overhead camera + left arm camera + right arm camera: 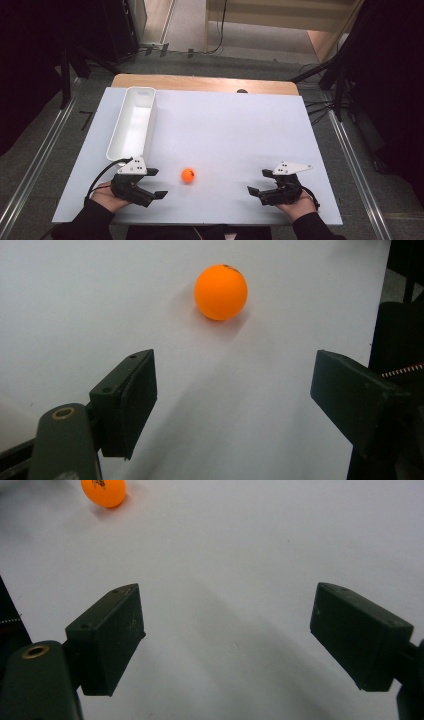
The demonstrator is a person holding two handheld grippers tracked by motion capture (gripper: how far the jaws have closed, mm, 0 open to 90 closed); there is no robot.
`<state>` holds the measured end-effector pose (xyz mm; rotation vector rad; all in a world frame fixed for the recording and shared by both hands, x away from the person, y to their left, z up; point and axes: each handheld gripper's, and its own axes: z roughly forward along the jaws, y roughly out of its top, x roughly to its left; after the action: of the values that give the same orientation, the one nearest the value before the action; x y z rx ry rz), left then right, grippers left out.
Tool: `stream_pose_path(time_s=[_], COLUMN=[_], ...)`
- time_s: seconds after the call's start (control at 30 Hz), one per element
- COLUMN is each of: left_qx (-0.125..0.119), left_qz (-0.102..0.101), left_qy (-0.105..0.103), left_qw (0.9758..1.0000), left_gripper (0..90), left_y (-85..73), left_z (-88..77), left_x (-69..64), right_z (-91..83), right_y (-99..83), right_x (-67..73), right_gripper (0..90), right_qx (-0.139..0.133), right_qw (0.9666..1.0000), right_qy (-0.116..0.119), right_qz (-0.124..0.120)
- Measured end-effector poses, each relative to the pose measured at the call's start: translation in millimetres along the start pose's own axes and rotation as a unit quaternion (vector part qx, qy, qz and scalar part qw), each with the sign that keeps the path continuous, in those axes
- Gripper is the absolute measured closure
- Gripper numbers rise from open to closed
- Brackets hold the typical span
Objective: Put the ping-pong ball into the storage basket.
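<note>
An orange ball (188, 175) is lying between the left gripper (156, 183) and the right gripper (258, 181) (both jaws spread wide, empty), near a white bin (131, 125).

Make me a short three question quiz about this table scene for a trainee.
1. True or false: the orange ball lies inside the white bin.
2. Which gripper is nearer the ball: A) left gripper, B) right gripper?
3. Fill in: both grippers' jaws stand ____.

Key
1. False; it rests on the white table, apart from the bin.
2. A.
3. Open, with nothing between them.
</note>
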<state>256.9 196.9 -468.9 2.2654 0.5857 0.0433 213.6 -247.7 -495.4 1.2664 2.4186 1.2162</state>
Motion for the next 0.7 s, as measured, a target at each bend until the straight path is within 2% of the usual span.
stream_pose_path(time_s=[0.43,0.57,0.7], left_qx=[0.001,-0.007,-0.014], left_qz=[-0.001,0.004,-0.003], left_qy=[-0.001,-0.004,-0.005], left_qw=[1.0000,1.0000,0.9999], left_gripper=[19.1,19.1,19.1], left_y=[-0.1,2.1,4.5], left_z=[-0.4,-1.9,-1.7], left_x=[-0.4,-2.6,-2.5], right_z=[0.7,1.2,1.4], right_y=[-0.2,-0.3,-0.2], right_x=[0.6,0.7,0.5], right_gripper=[12.6,12.6,12.6], right_qx=[0.003,0.005,0.005], right_qw=[1.0000,1.0000,1.0000], right_qy=[0.004,0.005,0.008], right_qz=[-0.001,0.000,-0.003])
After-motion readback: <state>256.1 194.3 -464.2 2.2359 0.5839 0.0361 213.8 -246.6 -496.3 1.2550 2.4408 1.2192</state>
